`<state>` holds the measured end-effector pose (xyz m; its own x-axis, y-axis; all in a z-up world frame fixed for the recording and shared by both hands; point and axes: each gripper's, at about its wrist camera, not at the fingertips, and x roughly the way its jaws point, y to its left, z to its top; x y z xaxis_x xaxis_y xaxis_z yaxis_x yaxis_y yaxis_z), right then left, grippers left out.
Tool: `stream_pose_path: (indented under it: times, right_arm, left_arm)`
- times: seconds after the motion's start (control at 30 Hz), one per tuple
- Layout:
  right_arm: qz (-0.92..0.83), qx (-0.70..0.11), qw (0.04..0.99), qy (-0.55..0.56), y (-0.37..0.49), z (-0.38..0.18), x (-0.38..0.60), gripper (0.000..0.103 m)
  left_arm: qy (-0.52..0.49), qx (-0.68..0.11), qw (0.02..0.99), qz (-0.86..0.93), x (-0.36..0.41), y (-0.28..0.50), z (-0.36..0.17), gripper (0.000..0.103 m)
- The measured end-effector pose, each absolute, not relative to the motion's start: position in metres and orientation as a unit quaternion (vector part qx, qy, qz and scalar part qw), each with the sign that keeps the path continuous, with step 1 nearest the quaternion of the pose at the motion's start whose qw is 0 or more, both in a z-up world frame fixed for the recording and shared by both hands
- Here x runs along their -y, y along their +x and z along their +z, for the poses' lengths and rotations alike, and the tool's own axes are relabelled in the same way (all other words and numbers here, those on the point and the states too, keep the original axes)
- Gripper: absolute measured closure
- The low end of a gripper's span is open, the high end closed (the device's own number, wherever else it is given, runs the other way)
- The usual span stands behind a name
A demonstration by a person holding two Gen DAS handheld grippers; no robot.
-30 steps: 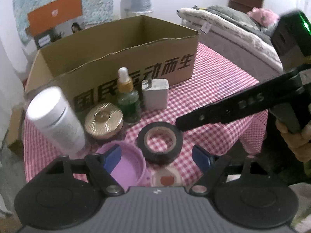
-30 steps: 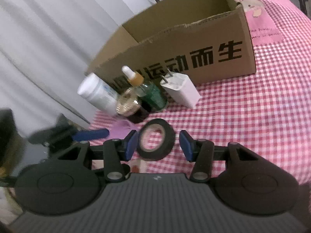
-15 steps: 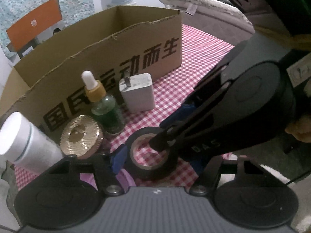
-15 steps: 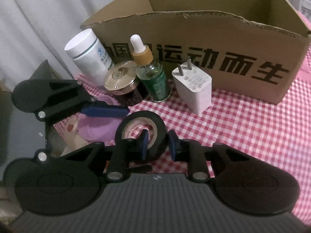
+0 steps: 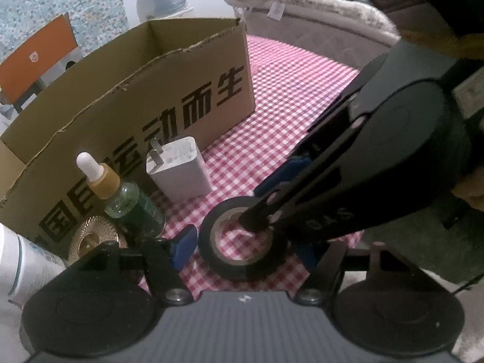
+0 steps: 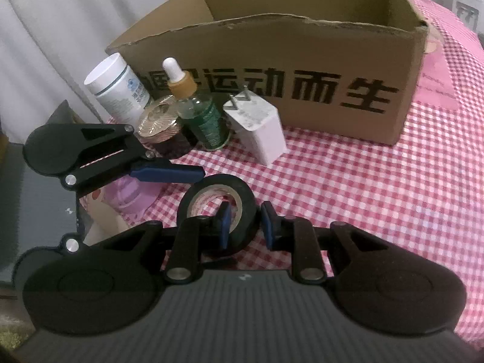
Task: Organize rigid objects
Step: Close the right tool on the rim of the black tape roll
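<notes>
A black tape roll (image 5: 242,267) lies flat on the red checked cloth, in front of the open cardboard box (image 5: 151,90). My right gripper (image 6: 245,224) is shut on the roll's wall (image 6: 211,181), one pad inside the hole and one outside. My left gripper (image 5: 245,249) straddles the same roll from the other side. Its jaws are opening, and the left pad stands just off the roll's rim. In the right wrist view one of its blue fingers (image 6: 166,174) ends beside the roll.
A white charger plug (image 6: 260,130), a green dropper bottle (image 6: 202,115), a gold-lidded jar (image 6: 160,118) and a white bottle (image 6: 118,87) stand against the box front (image 6: 302,99). A purple lid (image 6: 130,193) lies at the table's left edge. A bed (image 5: 317,15) lies beyond.
My right gripper has closed on the tape roll's wall, one finger dropping into the hole. My left gripper has slid over until the roll sits between its fingers.
</notes>
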<state>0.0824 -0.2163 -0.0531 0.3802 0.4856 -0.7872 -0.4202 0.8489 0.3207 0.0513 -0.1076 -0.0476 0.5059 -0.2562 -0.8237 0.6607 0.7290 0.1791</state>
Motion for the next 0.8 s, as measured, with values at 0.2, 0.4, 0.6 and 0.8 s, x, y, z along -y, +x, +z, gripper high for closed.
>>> stream_pose_path:
  times: [0.2, 0.4, 0.6, 0.8]
  right_arm:
    - [0.273, -0.482, 0.831, 0.05, 0.081, -0.052, 0.226, 0.084]
    - [0.276, -0.479, 0.831, 0.061, 0.082, -0.053, 0.224, 0.084]
    - [0.279, -0.472, 0.832, 0.078, 0.08, -0.054, 0.229, 0.084]
    - [0.275, -0.467, 0.836, 0.087, 0.075, -0.056, 0.23, 0.084]
  left_arm:
    - [0.236, -0.421, 0.832, -0.273, 0.108, 0.055, -0.048, 0.031]
    - [0.229, -0.42, 0.835, -0.271, 0.111, 0.056, -0.048, 0.034]
    - [0.223, -0.418, 0.839, -0.268, 0.112, 0.057, -0.05, 0.035]
    - [0.219, -0.419, 0.84, -0.268, 0.114, 0.055, -0.048, 0.035]
